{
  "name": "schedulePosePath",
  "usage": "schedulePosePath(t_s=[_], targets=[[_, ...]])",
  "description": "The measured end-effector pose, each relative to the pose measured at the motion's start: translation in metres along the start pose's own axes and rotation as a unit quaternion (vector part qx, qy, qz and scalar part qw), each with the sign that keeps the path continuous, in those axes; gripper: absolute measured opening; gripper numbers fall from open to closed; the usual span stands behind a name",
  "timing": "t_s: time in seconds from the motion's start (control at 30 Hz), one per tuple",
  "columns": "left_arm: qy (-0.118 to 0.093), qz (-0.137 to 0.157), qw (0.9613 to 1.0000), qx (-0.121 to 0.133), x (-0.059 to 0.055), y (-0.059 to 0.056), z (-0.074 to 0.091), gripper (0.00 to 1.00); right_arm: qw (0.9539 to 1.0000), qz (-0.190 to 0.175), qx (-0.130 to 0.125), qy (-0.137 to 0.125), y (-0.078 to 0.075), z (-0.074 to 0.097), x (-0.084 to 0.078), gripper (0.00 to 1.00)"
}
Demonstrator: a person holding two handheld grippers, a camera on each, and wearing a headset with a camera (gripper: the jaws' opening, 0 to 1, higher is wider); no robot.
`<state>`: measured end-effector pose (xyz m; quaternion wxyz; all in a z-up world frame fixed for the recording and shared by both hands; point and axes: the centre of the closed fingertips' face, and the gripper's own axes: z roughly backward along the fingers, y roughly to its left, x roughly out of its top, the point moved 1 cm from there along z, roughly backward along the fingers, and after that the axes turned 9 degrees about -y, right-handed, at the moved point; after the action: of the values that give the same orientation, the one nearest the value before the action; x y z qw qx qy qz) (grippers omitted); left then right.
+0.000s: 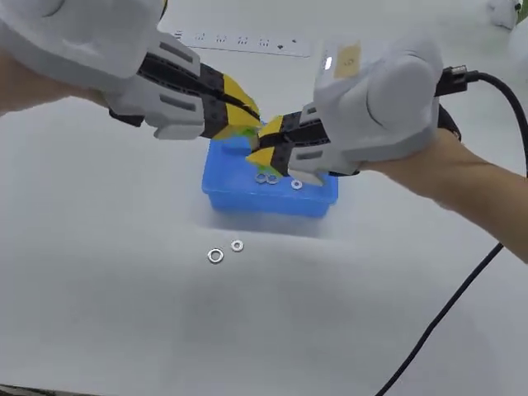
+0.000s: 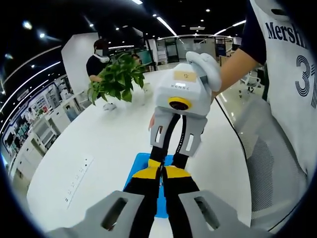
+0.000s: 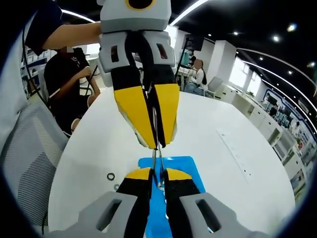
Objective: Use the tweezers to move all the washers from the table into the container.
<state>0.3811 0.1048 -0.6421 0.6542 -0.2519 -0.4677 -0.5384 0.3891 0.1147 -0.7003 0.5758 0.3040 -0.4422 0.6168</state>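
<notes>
Meeting tip to tip above the container [image 1: 264, 202], the left gripper [image 1: 252, 124] and the right gripper [image 1: 262, 147] point at each other in the head view; the left one is on the left side of that view, the right one on the right side, with a black cable [image 1: 462, 289] running from its rear. The tweezers [image 3: 158, 161] appear in the right gripper view as a thin metal strip; it runs from between the left gripper's yellow jaws down into the slit between the right gripper's own jaws. The left gripper's jaws are pressed together on the tweezers; the right gripper's jaws sit close on either side of the strip with a narrow gap, and whether they pinch it cannot be told; whether the tweezers' own arms are spread or squeezed cannot be told either. The container is blue and stands on the white table [image 1: 99, 313], directly under the meeting tips; three washers [image 1: 272, 179] lie inside it near its front wall; two washers [image 1: 215, 256] lie on the table just in front of the container, near each other but not touching. A power strip [image 1: 239, 40] lies on the table behind the container; in the left gripper view a plant [image 2: 116, 82] stands at the table's far end, with a person behind it.
</notes>
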Motion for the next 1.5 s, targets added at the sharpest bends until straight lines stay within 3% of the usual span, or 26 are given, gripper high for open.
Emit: schedulePosePath(t_s=[0.3,0.47,0.73,0.97,1.5], targets=[[0.008,0.019,0.9998,0.001,-0.024,0.013,-0.010,0.06,0.9998,-0.011,0.009,0.010,-0.013,-0.026,-0.021,0.10],[-0.004,0.053,0.9985,0.010,-0.038,0.021,-0.014,0.06,0.9995,-0.024,0.015,0.016,-0.016,-0.034,-0.032,0.10],[0.008,0.065,0.9978,0.007,-0.057,0.020,-0.023,0.06,0.9987,-0.036,0.027,0.026,-0.013,-0.046,-0.051,0.10],[0.008,0.075,0.9971,0.005,-0.064,0.020,-0.026,0.06,0.9983,-0.039,0.030,0.032,-0.011,-0.047,-0.057,0.10],[0.013,0.079,0.9968,-0.003,-0.066,0.017,-0.030,0.06,0.9978,-0.044,0.029,0.039,-0.007,-0.045,-0.061,0.11]])
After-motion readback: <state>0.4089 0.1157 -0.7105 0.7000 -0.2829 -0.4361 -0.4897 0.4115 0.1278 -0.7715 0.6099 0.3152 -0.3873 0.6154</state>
